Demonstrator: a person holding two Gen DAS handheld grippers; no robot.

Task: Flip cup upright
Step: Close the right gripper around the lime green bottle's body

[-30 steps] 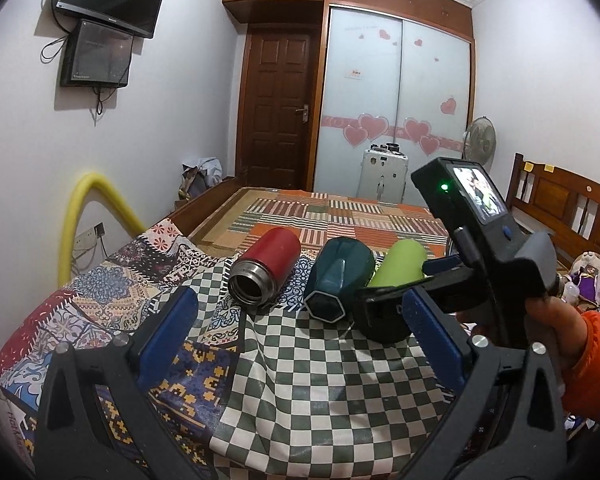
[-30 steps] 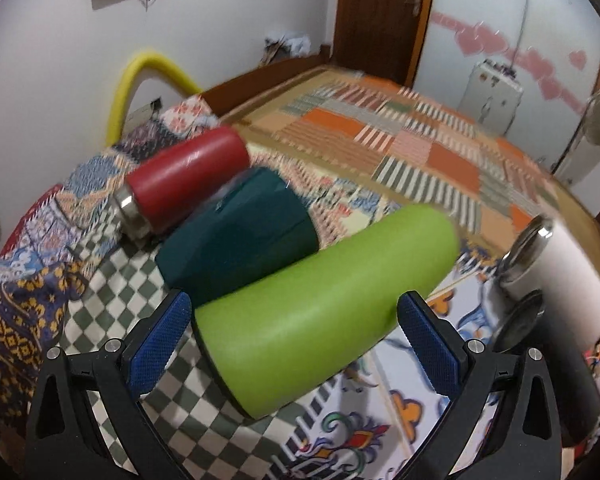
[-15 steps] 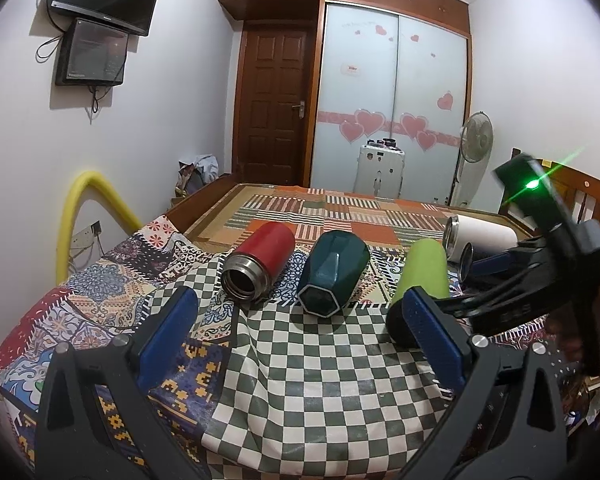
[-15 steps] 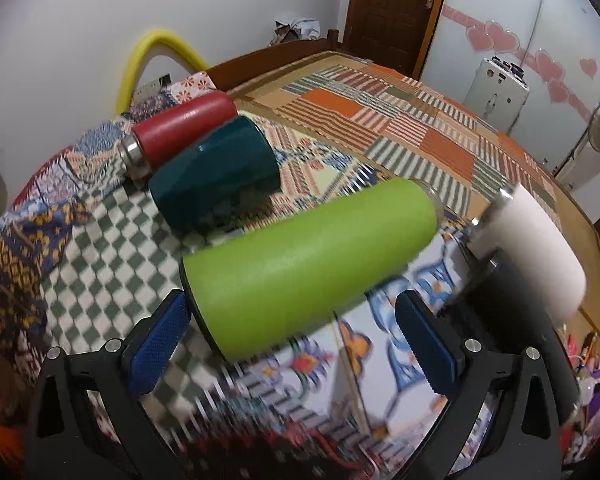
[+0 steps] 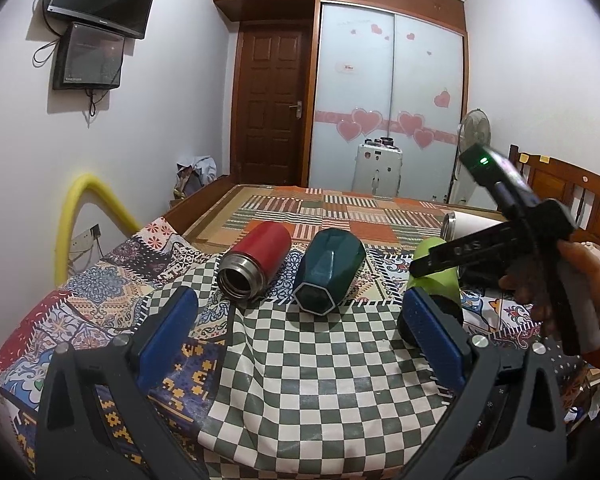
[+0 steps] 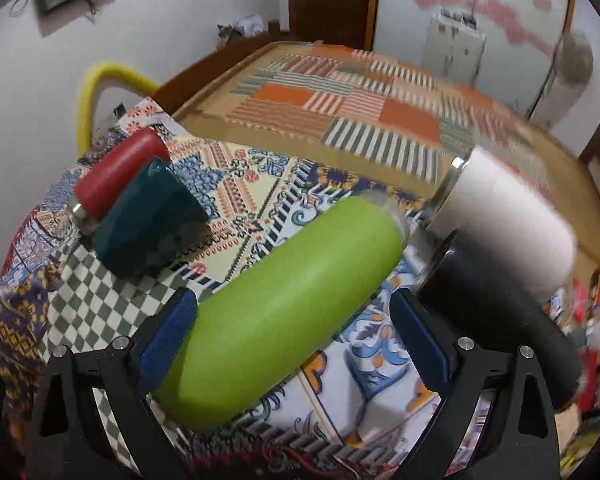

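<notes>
Several cups lie on their sides on a patterned cloth. A lime green cup [image 6: 284, 312] lies between the open fingers of my right gripper [image 6: 296, 340]; its left pad is close to the cup, contact unclear. The green cup also shows in the left wrist view [image 5: 436, 276], partly behind the right gripper body [image 5: 512, 236]. A red cup [image 5: 256, 264] with a steel mouth and a dark teal faceted cup [image 5: 328, 272] lie left of it. My left gripper [image 5: 300, 336] is open and empty over the checked cloth.
A white cup [image 6: 508, 228] and a black cup [image 6: 500, 312] lie right of the green one. The checked cloth [image 5: 320, 380] covers the near part of the surface. A yellow foam tube [image 5: 76, 216] stands at the left wall. A bed headboard [image 5: 572, 196] is at right.
My right gripper has shifted rightward along the green cup and tilted; the cup has moved right, away from the teal cup. My left gripper stays open, roughly in place.
</notes>
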